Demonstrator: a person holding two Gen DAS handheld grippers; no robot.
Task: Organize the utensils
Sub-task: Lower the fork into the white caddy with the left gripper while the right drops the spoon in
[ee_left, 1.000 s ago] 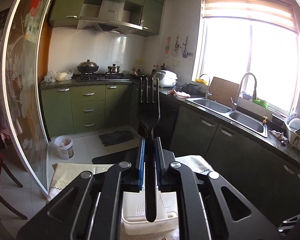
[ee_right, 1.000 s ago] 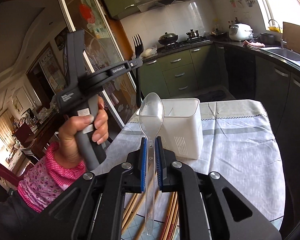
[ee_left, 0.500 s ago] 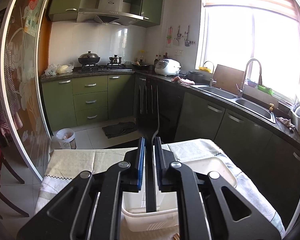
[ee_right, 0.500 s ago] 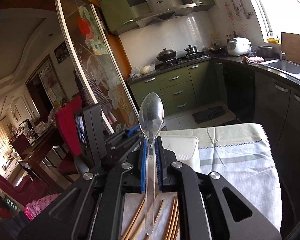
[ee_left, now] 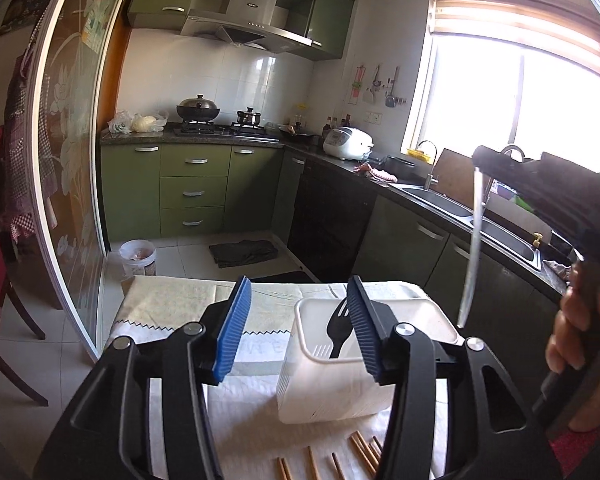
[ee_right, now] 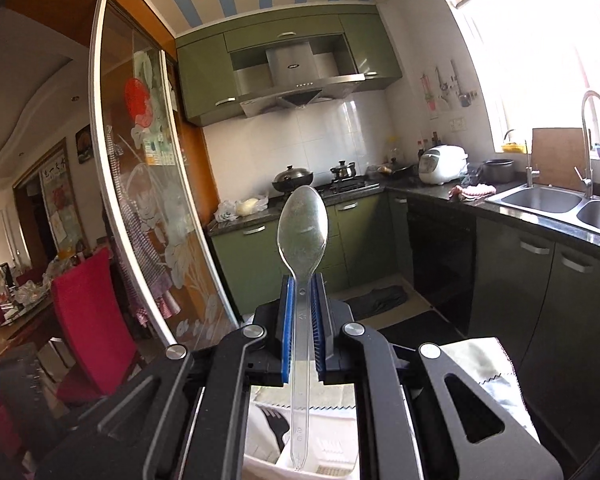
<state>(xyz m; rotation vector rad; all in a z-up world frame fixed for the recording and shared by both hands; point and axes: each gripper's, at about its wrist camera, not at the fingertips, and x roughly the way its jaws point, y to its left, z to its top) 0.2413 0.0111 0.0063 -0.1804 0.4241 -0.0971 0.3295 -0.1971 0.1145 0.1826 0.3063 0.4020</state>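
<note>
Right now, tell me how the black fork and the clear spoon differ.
The fork is opaque black; the spoon is see-through. The fork stands loose in the white bin, tines up; the spoon is clamped in the right tongs, bowl up, above the bin. The left tongs are opening, gripping nothing. Both look plastic.

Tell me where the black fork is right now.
The black fork stands inside the white bin on the table, tines up, seen in the left wrist view just behind the left gripper, whose opening jaws hold nothing.
</note>
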